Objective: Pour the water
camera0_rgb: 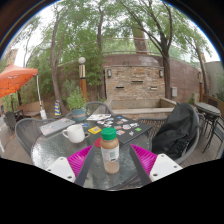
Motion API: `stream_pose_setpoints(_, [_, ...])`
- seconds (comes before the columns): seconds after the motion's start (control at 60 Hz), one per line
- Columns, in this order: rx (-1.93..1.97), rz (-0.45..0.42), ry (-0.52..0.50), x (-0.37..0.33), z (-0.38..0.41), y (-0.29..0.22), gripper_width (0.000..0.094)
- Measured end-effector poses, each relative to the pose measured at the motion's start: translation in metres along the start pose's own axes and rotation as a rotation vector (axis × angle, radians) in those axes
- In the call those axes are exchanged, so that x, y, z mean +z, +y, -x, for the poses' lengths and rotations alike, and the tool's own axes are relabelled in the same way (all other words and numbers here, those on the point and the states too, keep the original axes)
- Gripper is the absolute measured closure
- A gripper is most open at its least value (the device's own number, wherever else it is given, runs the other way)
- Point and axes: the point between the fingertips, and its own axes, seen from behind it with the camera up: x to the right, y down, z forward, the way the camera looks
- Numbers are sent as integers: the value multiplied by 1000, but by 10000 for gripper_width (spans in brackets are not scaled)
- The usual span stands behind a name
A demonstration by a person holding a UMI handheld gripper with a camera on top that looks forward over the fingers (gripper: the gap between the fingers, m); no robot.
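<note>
Gripper (109, 160) was clenched on a bottle (109, 150): both magenta pads (80, 159) pressed its sides, one at 9 o'clock of it, one at 3 o'clock. Bottle was upright, orange-brown cap on top, pale label on the body, contents not readable. It sat between the fingers, over the near part of a round glass counter (50, 150); whether its base touched the glass could not be told.

On the counter, beyond the fingers: a white mug (74, 133) at about 10 o'clock from the bottle, handle side unclear. Further out at 10 o'clock, a flat white rectangular item (55, 126), possibly a tablet or tray. At 12 to 1 o'clock from the bottle, a scatter of small flat coloured pieces (118, 126), including a yellow one, too small to identify. A potted green plant (76, 104) stood at the far edge, about 11 o'clock.

A dark bag or jacket (177, 132) was slumped on a seat at 3 o'clock of the counter. Orange umbrella (14, 79) at far 9 o'clock. Brick outdoor structure (134, 84) and trees (110, 30) behind, at 12 o'clock.
</note>
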Motion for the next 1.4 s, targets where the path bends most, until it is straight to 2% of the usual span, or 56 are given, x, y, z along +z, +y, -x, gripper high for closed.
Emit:
stream_pose_setpoints(0.083, [-8, -8, 8, 47, -1, 14, 137])
stream_pose_setpoints(0.217, [-33, -94, 7, 91, 1, 5, 155])
stream_pose_setpoints(0.25, [-41, -92, 17, 100, -1, 7, 235])
stream_pose_setpoints(0.3, [-30, -81, 24, 111, -3, 13, 460])
stream_pose_setpoints(0.367, [-18, -122, 67, 118, -12, 10, 487])
stream_pose_setpoints(0.467, [-46, -168, 64, 124, -10, 5, 513])
stream_pose_setpoints(0.533, [-25, -154, 55, 127, -10, 8, 542])
stream_pose_setpoints(0.65, [-23, -91, 54, 138, -9, 7, 665])
stream_pose_setpoints(0.85, [-191, -28, 71, 165, -3, -37, 665])
stream_pose_setpoints(1.017, [-726, 1, 66, 212, 45, -83, 665])
stream_pose_setpoints(1.117, [-1091, 50, 85, 231, 66, -93, 667])
stream_pose_setpoints(1.183, [-1277, 75, 134, 255, 85, -85, 666])
stream_pose_setpoints(1.217, [-1387, 93, 120, 252, 93, -90, 666])
stream_pose_setpoints(1.3, [-1625, 121, 191, 274, 103, -87, 666])
stream_pose_setpoints(1.4, [-1836, 215, 214, 283, 109, -79, 666])
